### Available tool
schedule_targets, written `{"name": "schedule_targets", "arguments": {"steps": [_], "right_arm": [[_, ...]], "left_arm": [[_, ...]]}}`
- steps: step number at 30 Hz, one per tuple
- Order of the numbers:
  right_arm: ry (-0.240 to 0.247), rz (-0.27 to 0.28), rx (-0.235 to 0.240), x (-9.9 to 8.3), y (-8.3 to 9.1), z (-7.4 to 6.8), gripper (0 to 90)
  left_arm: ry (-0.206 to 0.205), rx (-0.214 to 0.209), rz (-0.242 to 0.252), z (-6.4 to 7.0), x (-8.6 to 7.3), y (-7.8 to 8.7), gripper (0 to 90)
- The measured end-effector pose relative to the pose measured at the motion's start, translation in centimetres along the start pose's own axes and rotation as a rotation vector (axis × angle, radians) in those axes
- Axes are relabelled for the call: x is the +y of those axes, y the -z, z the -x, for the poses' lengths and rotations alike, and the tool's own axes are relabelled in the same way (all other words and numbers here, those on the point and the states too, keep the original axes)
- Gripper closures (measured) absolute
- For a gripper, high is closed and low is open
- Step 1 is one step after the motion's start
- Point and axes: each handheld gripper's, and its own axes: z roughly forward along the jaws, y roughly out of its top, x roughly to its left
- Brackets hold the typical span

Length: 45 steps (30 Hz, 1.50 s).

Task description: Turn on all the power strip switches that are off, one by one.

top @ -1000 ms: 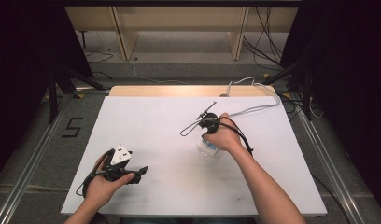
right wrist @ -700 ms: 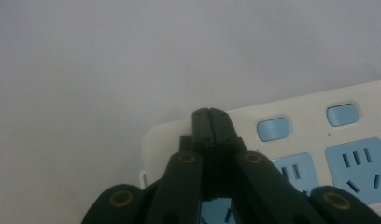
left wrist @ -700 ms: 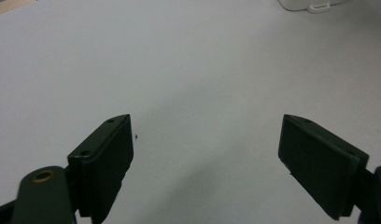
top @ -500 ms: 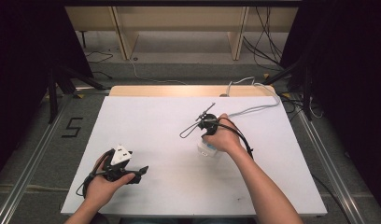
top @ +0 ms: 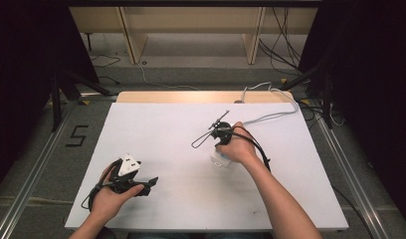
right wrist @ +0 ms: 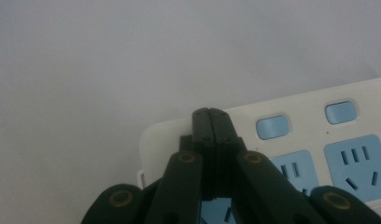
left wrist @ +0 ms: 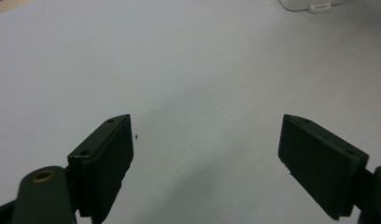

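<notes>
Set against the frames from a second and half a second ago, we find nothing changed: both hands, both grippers and the power strip sit where they were.

In the high view our right gripper (top: 222, 133) is held at the middle of the white table (top: 166, 134), a little right of centre, with our right hand (top: 237, 148) wrapped around it. The power strip (top: 220, 160) lies on the table just under that hand, and we see only its near-left end poking out. In the right gripper view the jaws of this gripper are pressed together with nothing between them, their tips over the rounded end of the strip (right wrist: 291, 140), beside a blue switch (right wrist: 271, 127). Whether the tips touch the strip we cannot tell.

The strip's long axis runs left to right in that view, with switches and sockets continuing off to the right. Its direction across the table we cannot tell, since the hand covers most of it.

Our left gripper (top: 141, 185) rests at the near left of the table in our left hand (top: 109, 199), well apart from the strip. Its jaws stand wide apart over bare table, holding nothing.
</notes>
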Motion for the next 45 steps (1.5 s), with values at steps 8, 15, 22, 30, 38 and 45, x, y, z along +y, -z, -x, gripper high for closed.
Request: {"name": "schedule_targets", "arguments": {"steps": [8, 15, 22, 30, 38, 45], "right_arm": [[-0.023, 0.037, 0.003, -0.4, 0.0, 0.3, 90.0], [-0.045, 0.091, 0.008, -1.0, 0.2, 0.7, 90.0], [-0.052, 0.127, 0.007, -1.5, 1.1, 1.1, 90.0], [-0.061, 0.151, 0.020, -2.2, 1.9, 1.3, 89.1], [-0.077, 0.184, 0.034, -3.4, 2.6, 1.6, 83.2], [-0.081, 0.210, 0.034, -4.9, 3.3, 1.8, 77.8]], "left_arm": [[0.005, -0.002, 0.001, -0.1, 0.0, 0.0, 17.9], [0.008, 0.001, -0.001, -0.1, -0.1, -0.1, 17.9], [0.006, 0.001, -0.001, -0.1, -0.1, -0.1, 17.9], [0.007, 0.002, 0.000, -0.1, -0.1, -0.1, 17.9], [0.007, 0.001, -0.001, -0.1, -0.1, -0.1, 17.9], [0.007, 0.004, -0.002, -0.1, -0.1, -0.1, 17.9]]}}
